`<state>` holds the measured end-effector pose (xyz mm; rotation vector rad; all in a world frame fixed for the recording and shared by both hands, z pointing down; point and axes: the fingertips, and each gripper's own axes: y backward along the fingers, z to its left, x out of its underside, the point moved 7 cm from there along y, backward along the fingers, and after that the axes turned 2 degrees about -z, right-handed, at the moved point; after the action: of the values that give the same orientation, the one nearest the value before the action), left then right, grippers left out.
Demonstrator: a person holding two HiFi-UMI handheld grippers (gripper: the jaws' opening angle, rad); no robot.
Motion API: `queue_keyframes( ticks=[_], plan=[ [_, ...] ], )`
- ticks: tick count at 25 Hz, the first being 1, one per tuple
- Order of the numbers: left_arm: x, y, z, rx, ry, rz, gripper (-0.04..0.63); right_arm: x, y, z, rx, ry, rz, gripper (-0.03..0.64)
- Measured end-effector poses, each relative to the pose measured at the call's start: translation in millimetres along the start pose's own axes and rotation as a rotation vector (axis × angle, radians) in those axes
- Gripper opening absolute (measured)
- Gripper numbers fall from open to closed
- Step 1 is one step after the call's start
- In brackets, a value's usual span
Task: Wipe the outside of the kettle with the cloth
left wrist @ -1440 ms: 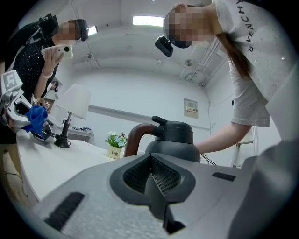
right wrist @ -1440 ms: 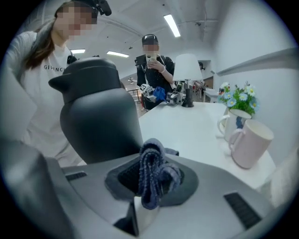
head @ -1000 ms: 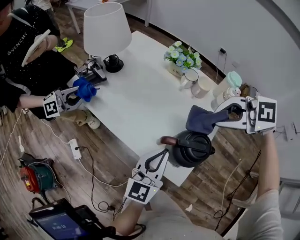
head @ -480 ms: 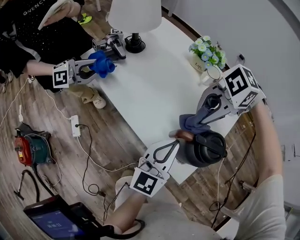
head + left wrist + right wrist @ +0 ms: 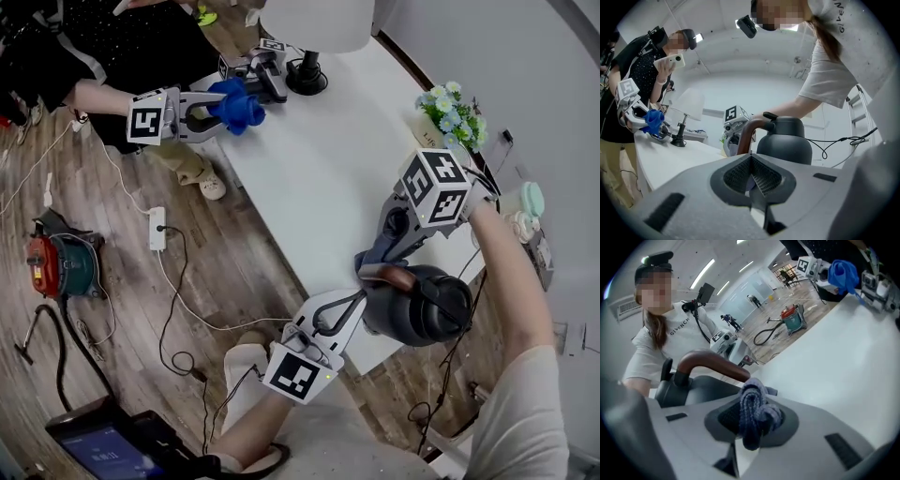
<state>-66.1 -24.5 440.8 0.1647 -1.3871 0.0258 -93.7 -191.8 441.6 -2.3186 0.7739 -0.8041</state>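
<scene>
– White table (image 5: 319, 178), and the kettle (image 5: 427, 309)?
– Black, standing at the table's near edge.
– The jaws?
– The left gripper (image 5: 354, 298) has them closed on nothing, beside the brown handle (image 5: 386, 276). The right gripper (image 5: 377, 255) clamps the dark blue cloth (image 5: 754, 408) there.

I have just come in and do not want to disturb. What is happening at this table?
A person is wiping a black kettle that stands at the near edge of the white table. The right gripper is shut on a dark blue cloth, held against or just beside the kettle's brown handle. The left gripper is shut, holds nothing and points at the kettle. Across the table, a second person's gripper holds a blue object beside a lamp.
</scene>
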Motion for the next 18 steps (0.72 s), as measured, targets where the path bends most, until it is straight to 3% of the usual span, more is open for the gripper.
queue_keyframes(
  ticks=[5, 8, 11, 13, 18],
  plan=[
    [5.7, 8.5, 2.8, -0.012, 0.025, -0.022, 0.008, 3.8, -17.2, -13.2, -0.028, -0.036, 0.001, 0.061],
    [8.6, 9.2, 2.9, -0.011, 0.023, -0.022, 0.008, 5.3, -18.9, -18.7, 0.026, -0.014, -0.012, 0.061],
    [7.4, 9.0, 0.5, 0.0, 0.021, -0.017, 0.008, 9.3, -4.1, -17.6, 0.205, 0.05, -0.068, 0.061],
    [2.2, 8.3, 0.4, 0.011, 0.016, -0.025, 0.008, 10.5, 21.8, -3.9, 0.364, 0.08, -0.166, 0.061],
    [-19.2, 5.4, -0.8, 0.051, 0.016, -0.032, 0.008, -7.8, 101.8, 84.0, 0.731, 0.185, -0.432, 0.061]
  ],
)
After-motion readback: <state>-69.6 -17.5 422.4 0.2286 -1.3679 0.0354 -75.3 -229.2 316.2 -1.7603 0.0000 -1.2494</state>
